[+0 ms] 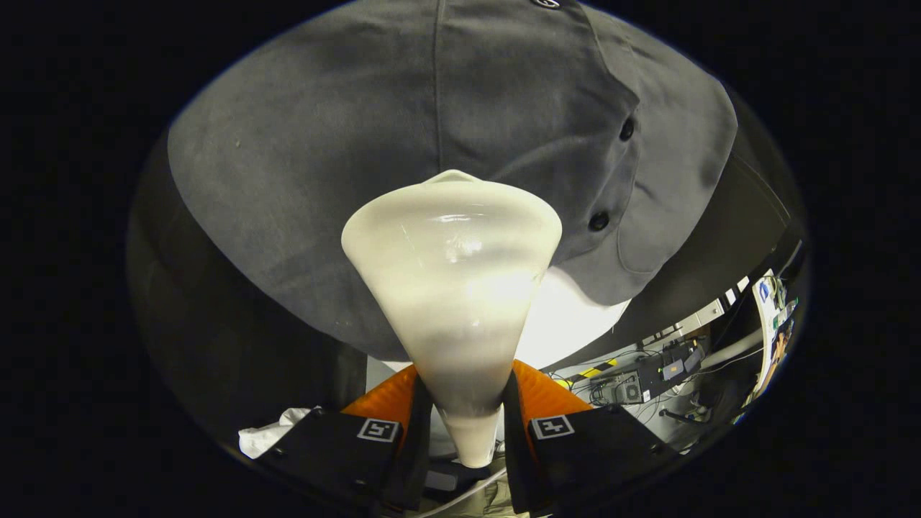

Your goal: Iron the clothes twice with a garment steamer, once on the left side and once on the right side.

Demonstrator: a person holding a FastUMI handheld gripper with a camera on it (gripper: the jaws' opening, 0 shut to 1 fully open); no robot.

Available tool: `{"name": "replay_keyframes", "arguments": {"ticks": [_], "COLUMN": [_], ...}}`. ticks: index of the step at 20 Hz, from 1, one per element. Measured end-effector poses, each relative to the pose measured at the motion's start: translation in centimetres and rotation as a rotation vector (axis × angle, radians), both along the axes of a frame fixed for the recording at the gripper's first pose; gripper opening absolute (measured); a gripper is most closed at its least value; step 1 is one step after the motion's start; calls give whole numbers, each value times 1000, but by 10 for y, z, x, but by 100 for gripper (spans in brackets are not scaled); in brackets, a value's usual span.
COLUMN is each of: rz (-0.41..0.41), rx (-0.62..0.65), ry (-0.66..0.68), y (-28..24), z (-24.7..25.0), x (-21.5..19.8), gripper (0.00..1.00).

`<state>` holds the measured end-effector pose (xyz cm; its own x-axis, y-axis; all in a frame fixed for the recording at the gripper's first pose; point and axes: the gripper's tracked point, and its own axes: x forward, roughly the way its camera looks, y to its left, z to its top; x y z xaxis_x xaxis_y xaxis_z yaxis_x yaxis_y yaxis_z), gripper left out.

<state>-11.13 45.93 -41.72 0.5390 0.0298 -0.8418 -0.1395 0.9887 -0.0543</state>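
Gripper (466, 403) closed on the narrow neck of a white garment steamer (453, 288), one finger pressed to each side of it. The steamer's wide head flares out ahead of the fingers and lies against a grey shirt (345, 144) hanging just beyond. A row of dark buttons (599, 221) runs down the shirt to the right of the head. Electronics and cables (647, 374) lie beyond the right finger.
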Motion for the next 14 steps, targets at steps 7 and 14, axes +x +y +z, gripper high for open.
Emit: {"name": "replay_keyframes", "arguments": {"ticks": [7, 14], "rz": [-16, -104], "rx": [4, 28], "ry": [59, 59], "y": [-14, -41], "z": [-29, -34], "x": [-17, -42], "gripper": [53, 53]}}
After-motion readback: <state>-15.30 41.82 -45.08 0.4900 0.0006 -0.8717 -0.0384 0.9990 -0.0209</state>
